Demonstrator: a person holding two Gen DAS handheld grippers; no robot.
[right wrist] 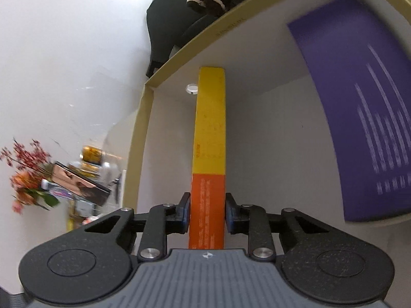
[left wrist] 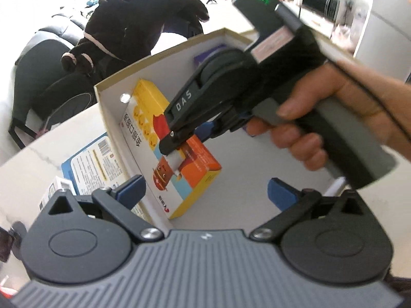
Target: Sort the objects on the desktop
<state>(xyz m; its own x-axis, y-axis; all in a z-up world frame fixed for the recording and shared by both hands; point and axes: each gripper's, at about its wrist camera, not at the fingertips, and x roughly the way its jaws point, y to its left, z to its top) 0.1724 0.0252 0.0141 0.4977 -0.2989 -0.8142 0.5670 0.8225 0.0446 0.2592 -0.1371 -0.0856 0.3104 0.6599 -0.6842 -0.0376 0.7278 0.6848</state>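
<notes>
Off to the left of the left gripper [left wrist: 205, 190], a blue-and-white packet [left wrist: 88, 164] and a small white carton [left wrist: 52, 192] were seen lying on the pale tabletop [left wrist: 33, 154], outside the tray and apparently not yet sorted. The left gripper's blue pads were held wide apart with nothing between them; it was presumably kept clear so that the other tool could work. Directly ahead of it, the shallow cardboard tray [left wrist: 102, 95] was found with a yellow-and-orange medicine box [left wrist: 143, 107] standing on its long edge against the tray's left wall, a posture that would save floor space for further items. The right gripper [right wrist: 207, 211] was seen clamped on the orange end of that box, one pad pressed to each broad face, so that the box was kept upright rather than allowed to tip flat. No earlier view was available for judging whether the box was being set down or taken up. To the right of the right gripper, a purple box [right wrist: 359, 102] was seen leaning against the tray's far wall.
</notes>
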